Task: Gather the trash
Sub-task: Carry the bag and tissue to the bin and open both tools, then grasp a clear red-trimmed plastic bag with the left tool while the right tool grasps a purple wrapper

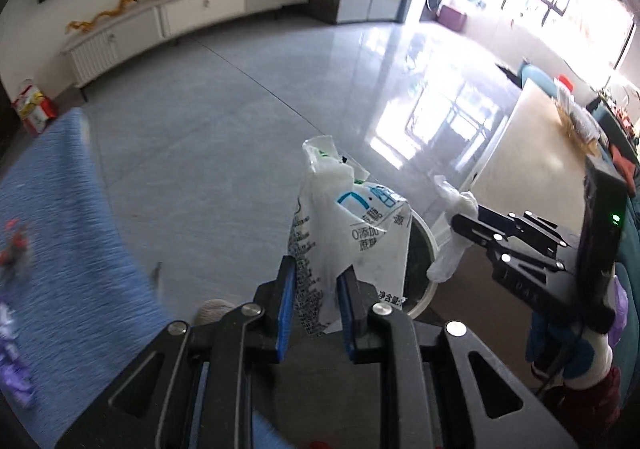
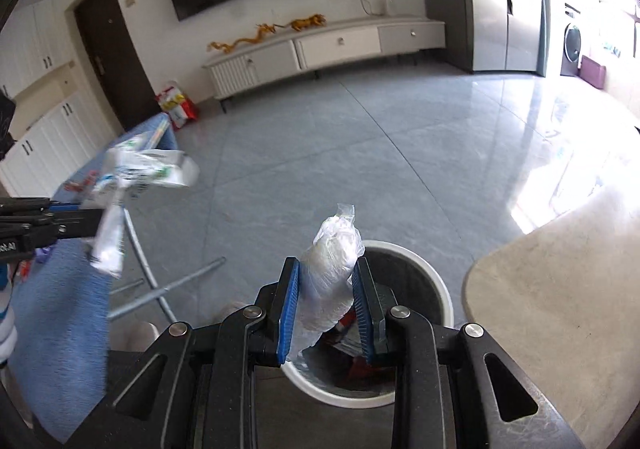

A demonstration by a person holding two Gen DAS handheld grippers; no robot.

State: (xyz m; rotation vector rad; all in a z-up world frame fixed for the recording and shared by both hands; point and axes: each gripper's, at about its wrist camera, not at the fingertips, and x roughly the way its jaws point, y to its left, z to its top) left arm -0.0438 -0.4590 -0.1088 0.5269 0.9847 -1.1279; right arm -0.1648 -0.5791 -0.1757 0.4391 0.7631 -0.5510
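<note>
**Both tongs loaded, bin just ahead**

While both tongs are clamped, neither load needs much force. Left tongs pinch a crumpled milk pouch near its lower edge; thin printed film, empty-looking, light, floppy, probably slick, so the top sags toward 12 o'clock. Grip low on a fold, not a flat face. Right tongs squeeze a wad of clear plastic wrap mid-body; soft, near weightless, compresses easily, may cling to the pads on release. White round bin sits right under the right tongs, at 1 o'clock from the left ones. Blue-covered worktop at 9 o'clock.
</note>
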